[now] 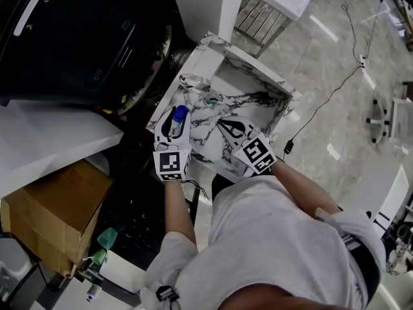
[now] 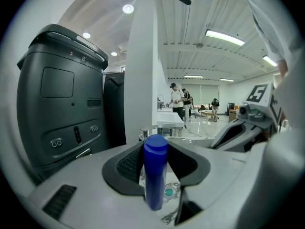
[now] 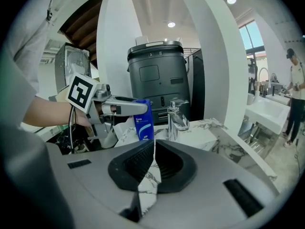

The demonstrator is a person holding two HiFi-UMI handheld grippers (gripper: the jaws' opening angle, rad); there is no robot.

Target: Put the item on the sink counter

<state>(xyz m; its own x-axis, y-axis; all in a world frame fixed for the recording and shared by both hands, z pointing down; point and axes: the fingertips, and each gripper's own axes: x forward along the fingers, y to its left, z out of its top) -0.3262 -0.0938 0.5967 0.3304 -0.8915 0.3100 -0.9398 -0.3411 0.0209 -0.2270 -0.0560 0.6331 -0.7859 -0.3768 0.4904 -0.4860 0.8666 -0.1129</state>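
Bottle (image 2: pixel 155 171), blue cylinder, in ribbed left claw (image 2: pixel 156 151) above veined marble counter (image 3: pixel 205 128).

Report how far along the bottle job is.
Done: the blue bottle is picked up, clamped in the left gripper. In hand: it is held upright over the marble sink counter, near the faucet; its base is hidden, so contact is unclear. Left: set it down and open the jaws. The right gripper is shut and empty.
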